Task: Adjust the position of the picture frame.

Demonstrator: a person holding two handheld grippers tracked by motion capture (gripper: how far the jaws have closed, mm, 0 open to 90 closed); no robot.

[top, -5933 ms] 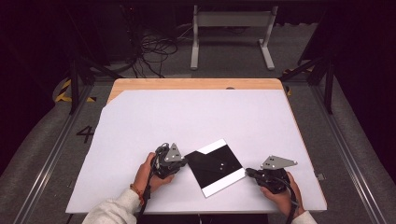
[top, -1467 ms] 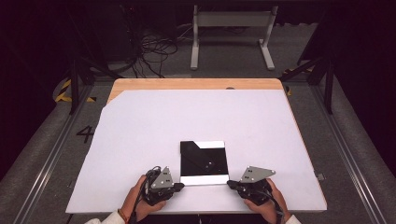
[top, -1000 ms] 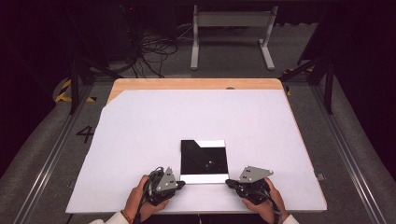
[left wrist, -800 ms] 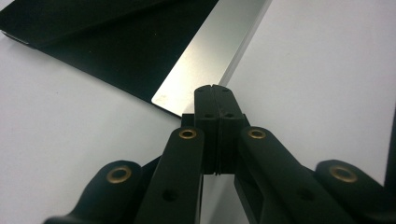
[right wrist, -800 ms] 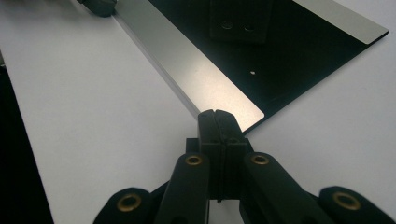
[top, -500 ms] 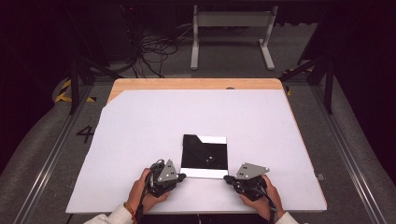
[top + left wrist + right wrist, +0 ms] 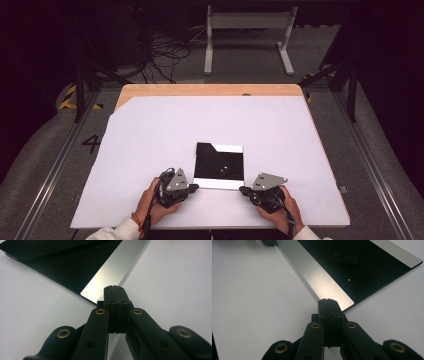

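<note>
High view: black panel (image 7: 220, 164) lies square on the surface (image 7: 150, 130), left tool (image 7: 192, 187) and right tool (image 7: 243, 190) closed empty at its near corners; alignment looks nearly done.

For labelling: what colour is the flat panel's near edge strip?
Silvery grey strip on black; right gripper view.

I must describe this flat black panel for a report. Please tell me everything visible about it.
The black panel is a thin, flat, glossy rectangle with silvery metallic strips along its near and far edges, and its far-left corner looks folded or cut. It lies flat on the white table, near the person's edge. The shut left gripper and shut right gripper each meet a near corner at the silvery strip; neither grips it.
</note>
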